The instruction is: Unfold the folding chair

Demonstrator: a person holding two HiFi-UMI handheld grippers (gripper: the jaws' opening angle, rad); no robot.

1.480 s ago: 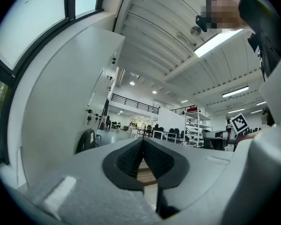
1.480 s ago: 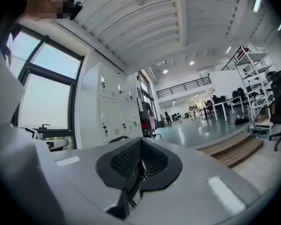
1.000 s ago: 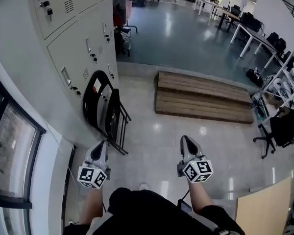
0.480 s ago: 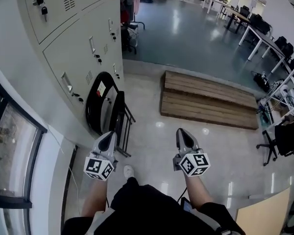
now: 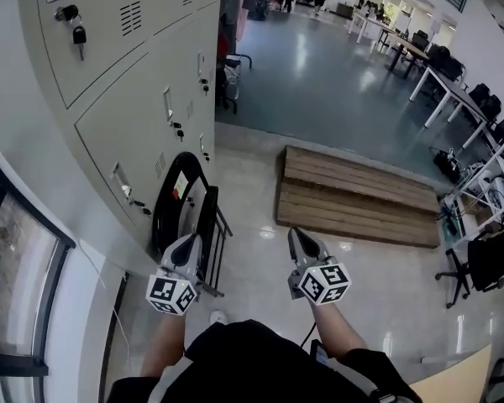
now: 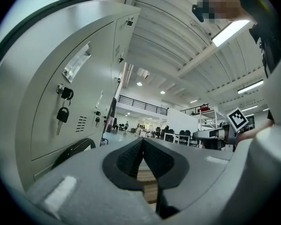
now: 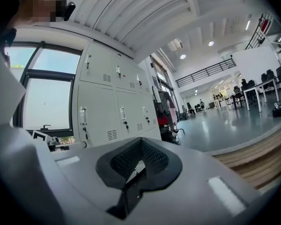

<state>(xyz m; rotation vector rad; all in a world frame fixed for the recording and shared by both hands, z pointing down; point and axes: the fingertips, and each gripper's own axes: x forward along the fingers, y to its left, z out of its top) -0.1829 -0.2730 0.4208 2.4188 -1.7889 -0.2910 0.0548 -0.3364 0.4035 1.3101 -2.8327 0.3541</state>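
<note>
**A:** How do the fingers of the two grippers stand?

**B:** Both pairs are pressed fully together. On the left gripper (image 5: pixel 187 242) the two dark ribbed fingers meet in a thin seam with nothing between them. The right gripper (image 5: pixel 296 233) is the same, closed and holding nothing. Both point level and forward, side by side in front of the person.

**A:** Where is the folding chair?

**B:** The folding chair (image 5: pixel 183 204) is black and folded flat. It stands on the pale glossy floor (image 5: pixel 252 225) at the person's left and leans against the bottom row of grey lockers (image 5: pixel 126 82). In the head view the left gripper's tip sits just beside the chair's near edge, and that view does not show whether they touch. In the left gripper view the chair's curved frame shows low at the left, off to the side of the fingers.

**A:** Which way does the chair run?

**B:** Its long axis is upright, tipped slightly toward the lockers. The rounded back is at the top and the feet are on the floor. Its flat sides lie along the locker doors. A low wooden platform (image 5: pixel 357 196) lies ahead to the right, well apart from the chair.
</note>
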